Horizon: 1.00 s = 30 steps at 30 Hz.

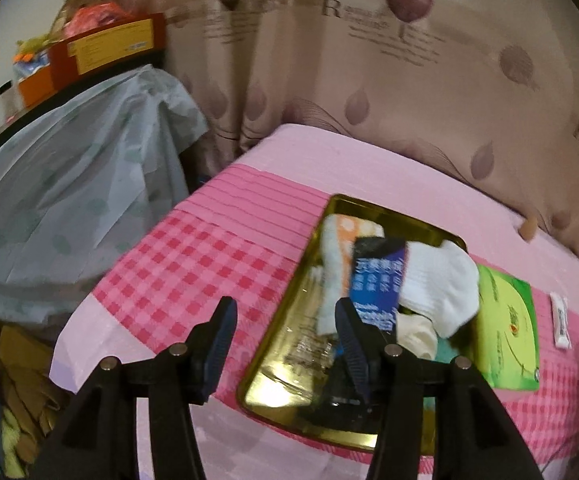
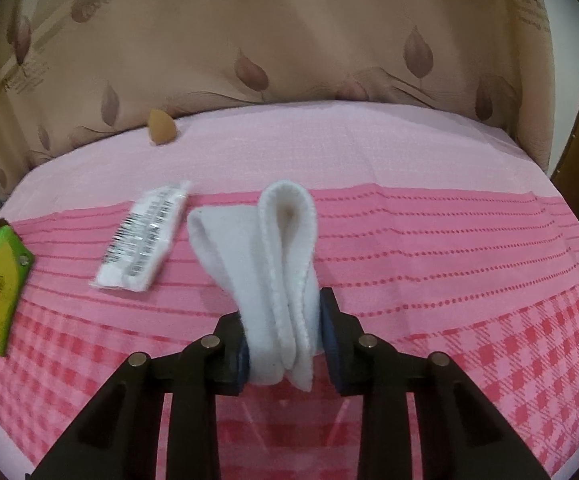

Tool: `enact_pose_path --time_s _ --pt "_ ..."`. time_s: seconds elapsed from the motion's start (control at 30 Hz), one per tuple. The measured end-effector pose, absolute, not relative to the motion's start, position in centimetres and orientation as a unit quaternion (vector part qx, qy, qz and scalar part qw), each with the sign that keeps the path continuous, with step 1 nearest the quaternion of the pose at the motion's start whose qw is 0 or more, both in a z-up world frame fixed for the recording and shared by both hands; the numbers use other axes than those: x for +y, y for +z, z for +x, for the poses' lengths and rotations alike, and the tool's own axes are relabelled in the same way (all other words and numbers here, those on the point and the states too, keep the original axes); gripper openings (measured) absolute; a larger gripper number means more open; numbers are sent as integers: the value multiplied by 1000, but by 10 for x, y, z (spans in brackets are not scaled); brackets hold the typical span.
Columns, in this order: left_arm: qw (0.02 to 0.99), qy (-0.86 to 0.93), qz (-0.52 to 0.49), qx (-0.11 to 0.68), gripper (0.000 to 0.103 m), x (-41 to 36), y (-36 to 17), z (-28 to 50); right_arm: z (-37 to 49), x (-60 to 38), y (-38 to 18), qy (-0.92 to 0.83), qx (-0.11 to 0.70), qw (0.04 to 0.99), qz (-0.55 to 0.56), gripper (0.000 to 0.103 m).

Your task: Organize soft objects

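I see the pink bed under both grippers. On it sits a gold tray holding a white sock, a cloth and a blue packet. My left gripper hangs over the tray's near edge, jaws spread, empty. My right gripper pinches a folded white sock above the bed.

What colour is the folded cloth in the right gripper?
White: the folded cloth is plain, no pattern, clearest in the right wrist view.
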<state>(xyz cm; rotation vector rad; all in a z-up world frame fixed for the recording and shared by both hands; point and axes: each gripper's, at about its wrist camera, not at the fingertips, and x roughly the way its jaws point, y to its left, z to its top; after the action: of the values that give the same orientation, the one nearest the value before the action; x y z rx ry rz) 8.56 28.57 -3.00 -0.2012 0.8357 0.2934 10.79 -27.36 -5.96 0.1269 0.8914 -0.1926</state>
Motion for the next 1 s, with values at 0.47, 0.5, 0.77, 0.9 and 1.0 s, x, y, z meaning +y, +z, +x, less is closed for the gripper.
enact_pose_path --time_s 0.47,0.5,0.77,0.9,1.0 --pt "894 168 -113 400 53 300 -32 80 125 -123 11 84 395 914 37 28" --pt "894 169 -113 399 53 300 -32 81 126 -105 14 102 396 912 28 28" --pt "893 184 -121 394 53 306 -31 82 133 17 15 212 408 888 -26 28" --pt "893 187 -122 391 53 307 -30 82 134 61 11 243 414 875 -51 28" --pt "892 186 -124 392 53 308 -30 82 136 83 3 259 423 866 -63 28"
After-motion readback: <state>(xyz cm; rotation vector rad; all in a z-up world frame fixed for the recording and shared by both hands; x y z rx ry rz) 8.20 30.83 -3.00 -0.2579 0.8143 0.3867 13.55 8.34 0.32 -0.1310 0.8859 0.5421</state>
